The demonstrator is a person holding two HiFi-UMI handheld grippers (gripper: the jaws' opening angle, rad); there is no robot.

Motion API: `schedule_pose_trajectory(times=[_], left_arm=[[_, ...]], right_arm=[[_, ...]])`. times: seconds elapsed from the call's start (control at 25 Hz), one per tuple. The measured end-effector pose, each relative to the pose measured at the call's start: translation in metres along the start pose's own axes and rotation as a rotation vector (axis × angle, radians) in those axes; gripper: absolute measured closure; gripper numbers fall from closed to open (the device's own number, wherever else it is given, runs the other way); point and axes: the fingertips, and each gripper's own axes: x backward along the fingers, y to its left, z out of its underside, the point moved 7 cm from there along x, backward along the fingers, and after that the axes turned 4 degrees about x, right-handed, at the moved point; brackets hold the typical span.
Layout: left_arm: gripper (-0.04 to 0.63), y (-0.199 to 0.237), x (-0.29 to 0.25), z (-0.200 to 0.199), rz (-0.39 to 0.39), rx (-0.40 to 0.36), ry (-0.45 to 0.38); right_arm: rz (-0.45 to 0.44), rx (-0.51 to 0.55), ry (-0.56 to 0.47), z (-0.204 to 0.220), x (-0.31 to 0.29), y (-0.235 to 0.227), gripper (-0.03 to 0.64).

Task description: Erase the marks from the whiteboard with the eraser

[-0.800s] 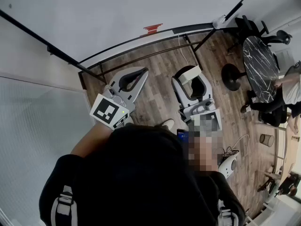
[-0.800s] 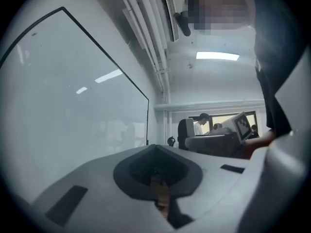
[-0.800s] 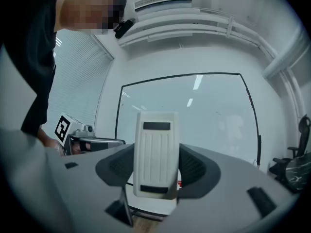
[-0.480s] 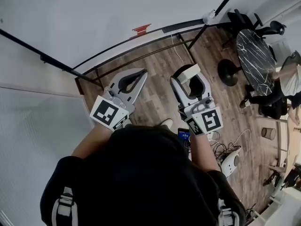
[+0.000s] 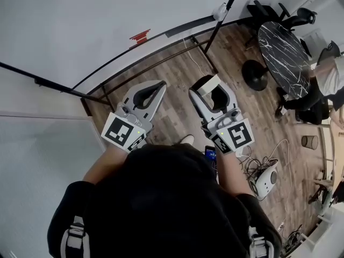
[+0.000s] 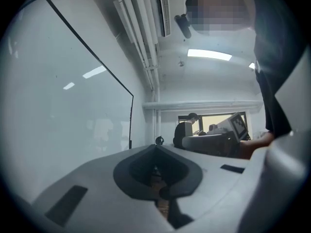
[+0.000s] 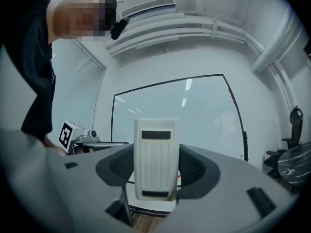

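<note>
Fingers (image 6: pixel 82 178) of the L gripper (image 5: pixel 157 89) are being pressed together w/ nothing between them; it is being held out low, just beside its partner. Ahead of both, the whiteboard (image 5: pixel 107 15) is being faced, and a small red mark (image 5: pixel 139 36) near its edge is being taken as the likely target. To the R, the eraser (image 5: pixel 207 83) is being clamped by the R gripper (image 5: pixel 215 97), long axis along the jaws, free end pointing at the board but well apart from it. The mark is lying fwd and L of the eraser, so a reach fwd and across w/ the R arm is being called for. Room is being left open over the wood floor (image 5: pixel 177 98). The stand's bars (image 5: pixel 161 63) are lying between, and the round table (image 5: pixel 285 50) is standing well off to the R.
</note>
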Motion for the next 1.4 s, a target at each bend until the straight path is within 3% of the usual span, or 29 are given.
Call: schedule_pose_trajectory(times=[0.52, 0.8, 1.12, 1.4], left_arm=[[0.592, -0.051, -0.080, 0.004, -0.081, -0.032, 0.019], [0.592, -0.051, -0.101, 0.003, -0.149, -0.047, 0.035], [0.592, -0.002, -0.116, 0.003, -0.195, -0.030, 0.024], [0.592, 0.064, -0.138, -0.005, -0.191, -0.030, 0.000]], right_arm=[[-0.101, 0.041, 0.041, -0.001, 0.050, -0.082, 0.367], [-0.126, 0.070, 0.012, -0.005, 0.043, -0.113, 0.367], [-0.170, 0.047, -0.001, -0.007, -0.006, -0.135, 0.367], [-0.173, 0.060, 0.012, -0.012, -0.069, -0.154, 0.367]])
